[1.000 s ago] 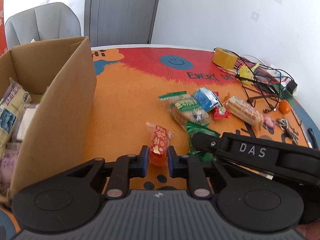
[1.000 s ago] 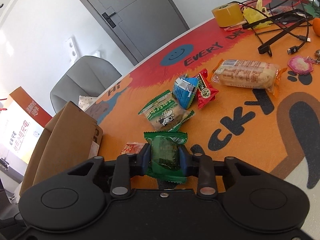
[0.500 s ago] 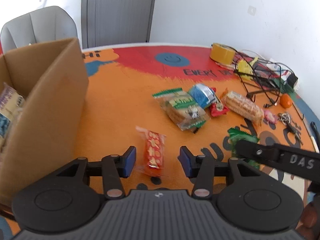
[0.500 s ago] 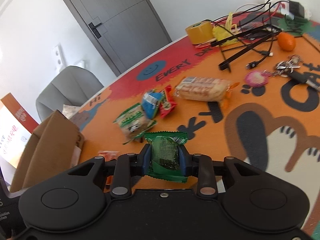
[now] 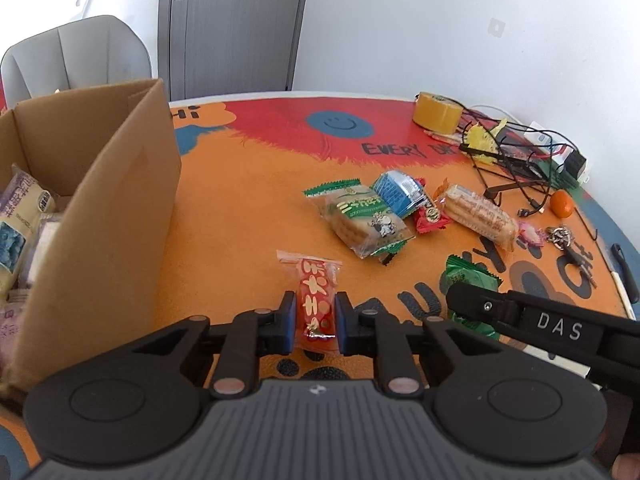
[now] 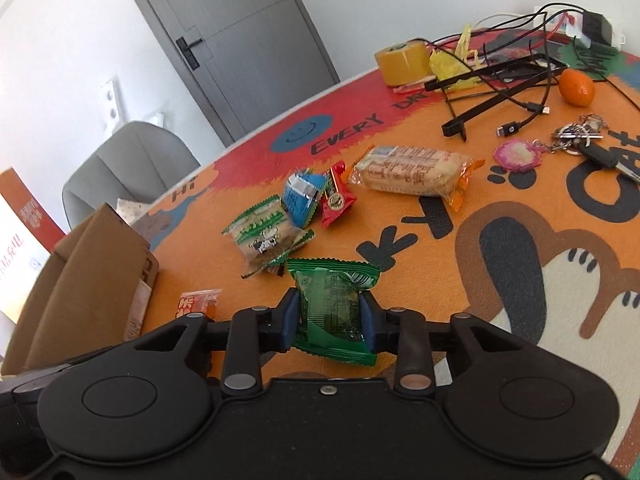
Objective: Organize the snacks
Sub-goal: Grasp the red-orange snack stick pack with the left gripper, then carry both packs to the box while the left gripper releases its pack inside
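At lower centre of both views, we are pinching snacks: left gripper (image 5: 316, 320) clamping red packet (image 5: 316, 300), right gripper (image 6: 329, 320) squeezing green packet (image 6: 332, 304); cardboard box (image 5: 120, 200) sitting at left.

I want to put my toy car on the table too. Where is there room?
The orange mat is bare between the cardboard box and the biscuit pack. The dog drawing below the keys is also free. It is crowded near the cables and tape roll.
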The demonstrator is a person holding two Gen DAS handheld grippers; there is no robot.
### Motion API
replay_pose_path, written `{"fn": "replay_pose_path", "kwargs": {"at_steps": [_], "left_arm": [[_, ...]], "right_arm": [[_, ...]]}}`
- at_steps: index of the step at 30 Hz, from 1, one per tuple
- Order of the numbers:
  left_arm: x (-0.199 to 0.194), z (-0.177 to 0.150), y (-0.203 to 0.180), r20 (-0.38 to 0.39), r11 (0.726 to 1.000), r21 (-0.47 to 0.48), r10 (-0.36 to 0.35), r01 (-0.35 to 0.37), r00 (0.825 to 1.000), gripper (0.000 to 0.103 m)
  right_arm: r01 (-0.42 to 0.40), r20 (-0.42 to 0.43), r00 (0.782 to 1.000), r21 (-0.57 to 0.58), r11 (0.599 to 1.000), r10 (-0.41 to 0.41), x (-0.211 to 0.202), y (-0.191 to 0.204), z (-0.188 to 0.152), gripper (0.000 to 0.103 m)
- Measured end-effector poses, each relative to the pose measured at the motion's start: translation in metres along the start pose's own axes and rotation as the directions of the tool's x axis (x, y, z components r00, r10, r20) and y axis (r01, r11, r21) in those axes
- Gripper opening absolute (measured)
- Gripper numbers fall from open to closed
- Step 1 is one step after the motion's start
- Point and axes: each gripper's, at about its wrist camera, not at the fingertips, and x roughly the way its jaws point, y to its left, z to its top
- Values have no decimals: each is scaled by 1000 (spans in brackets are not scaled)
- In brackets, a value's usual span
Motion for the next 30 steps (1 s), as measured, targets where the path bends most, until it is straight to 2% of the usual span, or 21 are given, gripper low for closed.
{"fn": "replay_pose_path", "kwargs": {"at_steps": [6, 21, 30], "left_arm": [[-19, 2, 1, 36, 1000, -3, -16, 16, 999, 18], [-66, 6, 16, 123, 999, -34, -2, 6, 992, 18], [-99, 11, 37, 176, 997, -80, 19, -5, 984, 18]], "right_arm": [[-24, 39, 999, 9, 1000, 24, -16, 6, 1, 32], [-45, 97, 994, -20, 999, 47, -47, 31, -1, 32], [-96, 127, 986, -64, 993, 104, -60, 58, -3, 32]]}}
